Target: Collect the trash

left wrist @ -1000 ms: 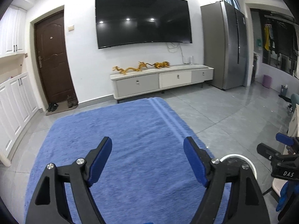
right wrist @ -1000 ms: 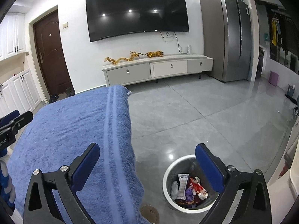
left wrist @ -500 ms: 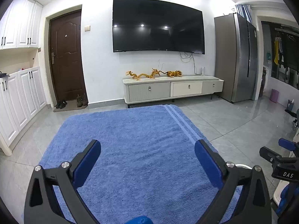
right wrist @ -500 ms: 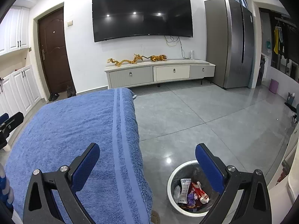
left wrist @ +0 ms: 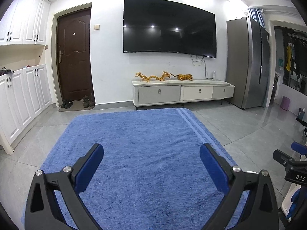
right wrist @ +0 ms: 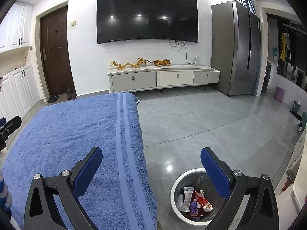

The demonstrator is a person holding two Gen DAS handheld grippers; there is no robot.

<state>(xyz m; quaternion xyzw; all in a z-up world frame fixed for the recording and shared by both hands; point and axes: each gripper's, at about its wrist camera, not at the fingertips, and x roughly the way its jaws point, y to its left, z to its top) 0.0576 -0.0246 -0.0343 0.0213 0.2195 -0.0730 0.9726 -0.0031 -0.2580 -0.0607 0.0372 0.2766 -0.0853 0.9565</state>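
A white-rimmed trash bin [right wrist: 173,189] stands on the floor at the lower right of the right wrist view, with several snack wrappers [right wrist: 193,201] inside it. My right gripper [right wrist: 151,151] is open and empty, spanning the towel's right edge and the bin. My left gripper [left wrist: 151,149] is open wide with nothing between its blue pads, held over the blue towel [left wrist: 138,145]. The towel [right wrist: 80,130] shows no trash on its surface. A sliver of the bin's rim [left wrist: 249,172] peeks behind the left gripper's right finger.
A TV cabinet [left wrist: 182,92] with golden figurines stands against the far wall under a wall-mounted TV [left wrist: 168,26]. White cupboards [left wrist: 23,95] line the left, a brown door [left wrist: 73,55] and a grey fridge [left wrist: 247,63] flank the room. Grey tile floor [right wrist: 201,118] lies right of the towel.
The left gripper's jaws opened wider and its view levelled out and shifted, bringing the door and cupboards further into frame. The right gripper's view shifted slightly; the bin stays at lower right.
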